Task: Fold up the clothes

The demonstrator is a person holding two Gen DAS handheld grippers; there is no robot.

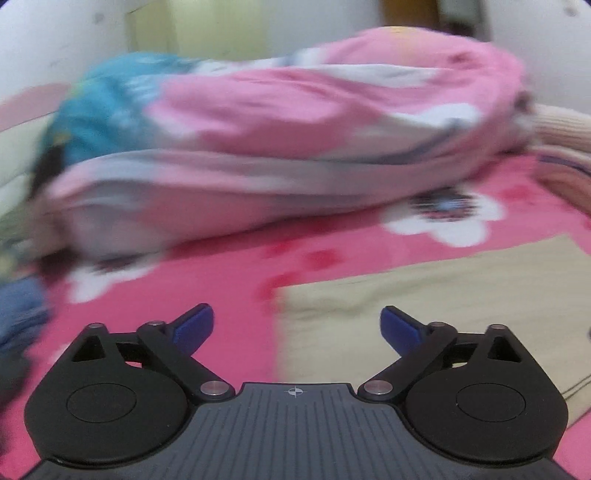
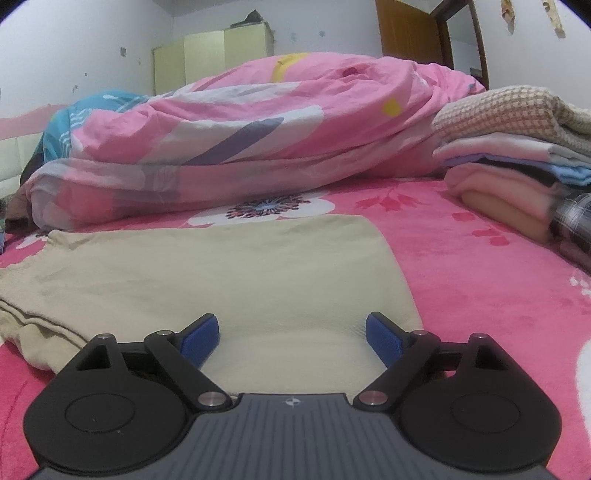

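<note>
A beige garment [image 2: 221,280] lies flat on the pink flowered bedspread [image 2: 480,280], its bunched edge at the left. My right gripper [image 2: 292,338] hovers low over the garment's near end, open, blue pads wide apart with cloth beneath them but nothing pinched. In the blurred left wrist view the same beige garment [image 1: 443,302] fills the lower right. My left gripper [image 1: 297,326] is open above the bedspread [image 1: 221,280], right at the garment's left edge, with nothing between its fingers.
A rolled pink quilt [image 2: 258,140] lies across the bed behind the garment. A stack of folded clothes [image 2: 517,155] sits at the right. Blue fabric [image 1: 18,317] shows at the left edge. A wardrobe [image 2: 210,55] and a door [image 2: 410,33] stand behind.
</note>
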